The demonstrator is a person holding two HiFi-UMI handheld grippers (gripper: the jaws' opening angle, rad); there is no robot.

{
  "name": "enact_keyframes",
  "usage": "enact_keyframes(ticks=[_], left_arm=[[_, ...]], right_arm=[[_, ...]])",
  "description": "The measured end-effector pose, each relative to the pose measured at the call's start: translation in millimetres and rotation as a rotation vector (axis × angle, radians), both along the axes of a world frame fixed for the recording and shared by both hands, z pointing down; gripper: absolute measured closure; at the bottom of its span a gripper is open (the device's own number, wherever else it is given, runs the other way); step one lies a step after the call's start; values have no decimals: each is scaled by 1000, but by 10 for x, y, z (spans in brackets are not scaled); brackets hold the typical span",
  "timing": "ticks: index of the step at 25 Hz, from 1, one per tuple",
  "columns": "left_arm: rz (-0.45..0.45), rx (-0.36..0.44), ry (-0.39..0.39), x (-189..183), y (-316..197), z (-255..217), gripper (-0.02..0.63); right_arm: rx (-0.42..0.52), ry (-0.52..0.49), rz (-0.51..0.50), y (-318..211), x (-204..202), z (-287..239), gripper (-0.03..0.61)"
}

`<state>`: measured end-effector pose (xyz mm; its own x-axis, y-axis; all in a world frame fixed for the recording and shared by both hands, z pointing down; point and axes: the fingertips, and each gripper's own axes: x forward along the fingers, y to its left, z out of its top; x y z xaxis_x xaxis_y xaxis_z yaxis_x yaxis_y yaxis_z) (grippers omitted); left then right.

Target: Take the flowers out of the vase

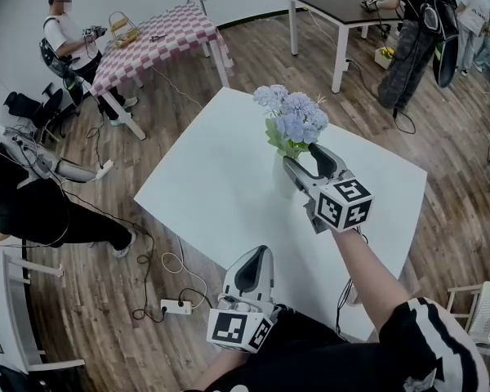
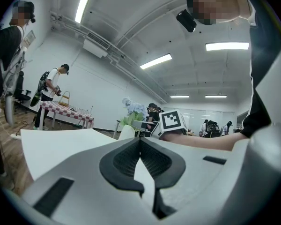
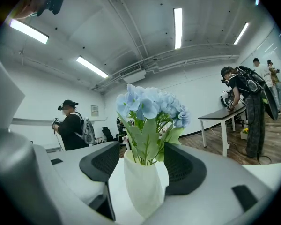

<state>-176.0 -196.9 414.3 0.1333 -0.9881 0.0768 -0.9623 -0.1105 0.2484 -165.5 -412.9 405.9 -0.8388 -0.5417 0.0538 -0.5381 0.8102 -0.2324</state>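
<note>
Blue flowers (image 1: pixel 292 114) sit in the white vase (image 3: pixel 140 186) on the table (image 1: pixel 204 194). The right gripper (image 1: pixel 300 154) gapes around the vase, while the left gripper (image 1: pixel 257 256) is closed and empty. Squeezing this low could lift or topple the vase.

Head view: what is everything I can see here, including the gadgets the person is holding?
White table: one, white, centre.
Vase: one, white, on that table.
Flowers: one bunch, pale blue with green leaves, in the vase.
Checked table: one, red-and-white cloth, far left, with a basket on it.
Dark table: one, dark top, white legs, far right.
Power strip: one, white, on the wooden floor.
Other people: about five, round the room's edges.
Left gripper: one, white, jaws together, empty, at the table's near edge.
Right gripper: one, white, jaws apart either side of the vase.
</note>
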Motion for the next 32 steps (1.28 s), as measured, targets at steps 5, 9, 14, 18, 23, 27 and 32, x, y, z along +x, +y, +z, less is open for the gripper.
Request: enact_keyframes(ticks=[5,9,14,18,23,27,32], left_arm=[[-20,-10,5,-86,33,29,609],[-27,-18,9,-86,27,43,609],[-32,-19,12,-75,103,91,609],[-37,-21,15,-95,106,103,609],[-39,-27,20,-123,85,104,609],[-38,-22,19,-131,126,143,609],[-34,-21,17,-124,111,119,609]], right_arm=[[-25,-38,9,-39,-54,-32,293],[-18,-25,20,-111,-74,-28,293],[-17,-24,37,-95,-52,25,295],[-12,-34,55,-118,-30,11,329],[0,-31,83,-179,-10,-17,433],[19,-20,102,-136,1,11,473],[42,-19,113,-122,-11,-39,499]])
